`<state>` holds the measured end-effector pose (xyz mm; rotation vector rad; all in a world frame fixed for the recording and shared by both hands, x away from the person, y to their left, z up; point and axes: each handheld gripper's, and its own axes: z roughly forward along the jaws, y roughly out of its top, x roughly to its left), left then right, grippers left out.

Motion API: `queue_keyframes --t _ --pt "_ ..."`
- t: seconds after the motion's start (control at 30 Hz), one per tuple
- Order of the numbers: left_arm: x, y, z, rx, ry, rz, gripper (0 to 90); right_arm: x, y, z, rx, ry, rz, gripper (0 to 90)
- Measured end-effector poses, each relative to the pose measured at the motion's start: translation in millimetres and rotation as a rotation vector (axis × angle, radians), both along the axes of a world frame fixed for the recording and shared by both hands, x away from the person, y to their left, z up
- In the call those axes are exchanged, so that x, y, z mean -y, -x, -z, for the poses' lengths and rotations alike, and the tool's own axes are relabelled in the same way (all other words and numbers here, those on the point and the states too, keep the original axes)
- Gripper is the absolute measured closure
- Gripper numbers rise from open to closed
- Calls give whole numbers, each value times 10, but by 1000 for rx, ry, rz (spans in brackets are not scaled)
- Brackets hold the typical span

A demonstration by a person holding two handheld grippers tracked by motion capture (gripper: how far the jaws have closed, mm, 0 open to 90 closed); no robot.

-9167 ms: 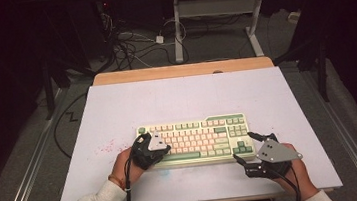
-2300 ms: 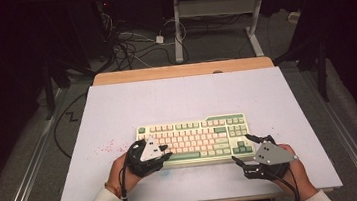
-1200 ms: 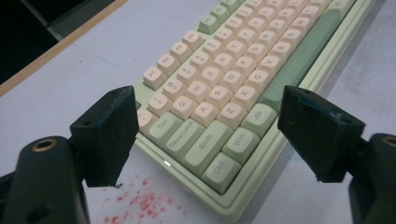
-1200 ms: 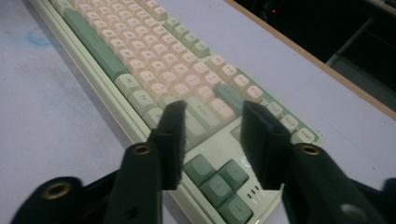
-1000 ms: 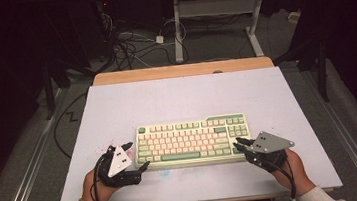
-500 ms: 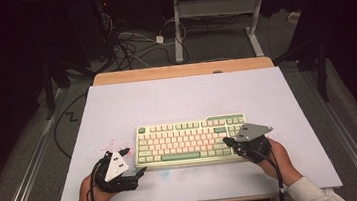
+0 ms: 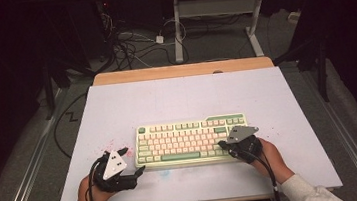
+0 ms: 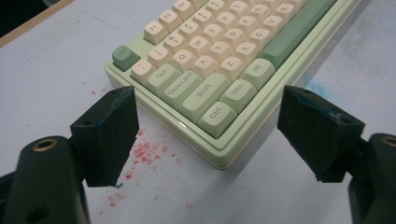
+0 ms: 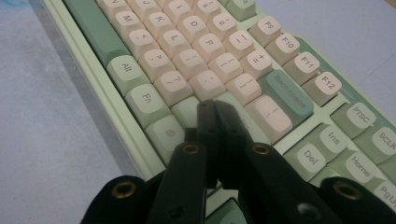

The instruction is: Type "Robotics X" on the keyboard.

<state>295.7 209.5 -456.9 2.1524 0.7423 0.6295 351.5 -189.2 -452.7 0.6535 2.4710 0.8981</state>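
A pale green keyboard (image 7: 190,138) with cream keys lies in the middle of the white table top. My left gripper (image 7: 131,161) sits just off the keyboard's near-left corner, open, with nothing between its fingers. In the left gripper view the left gripper (image 8: 214,140) frames that corner of the keyboard (image 8: 219,60), by the Ctrl key. My right gripper (image 7: 221,146) is shut and points left over the keyboard's right end. In the right gripper view the right gripper (image 9: 215,106) has its closed tips over a green key in the lower rows of the keyboard (image 9: 154,51); I cannot tell whether they touch it.
Red specks (image 8: 142,151) and a faint blue smear (image 7: 164,172) mark the white table top (image 7: 181,97). A wooden strip (image 7: 183,70) runs along the far edge. Cables (image 7: 130,47) and a desk frame stand on the dark floor beyond.
My right gripper has moved left from beside the keyboard's right edge to over its right-hand keys. The left gripper has stayed at the near-left corner.
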Motion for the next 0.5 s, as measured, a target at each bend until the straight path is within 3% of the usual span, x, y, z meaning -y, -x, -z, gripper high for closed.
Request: queue_keyframes --t 0.17,0.23,0.33,0.5 --pt "-16 0 -102 -12 53 -10 198 0 2 3 3 1 0 900" --pt "-13 -1 -148 -11 55 -13 214 6 -1 1 -2 1 1 900" --pt "11 -12 -229 1 40 -2 310 5 -2 4 -2 -4 1 900" --pt "64 -67 -337 -7 29 18 587 6 0 1 -8 -5 7 900"
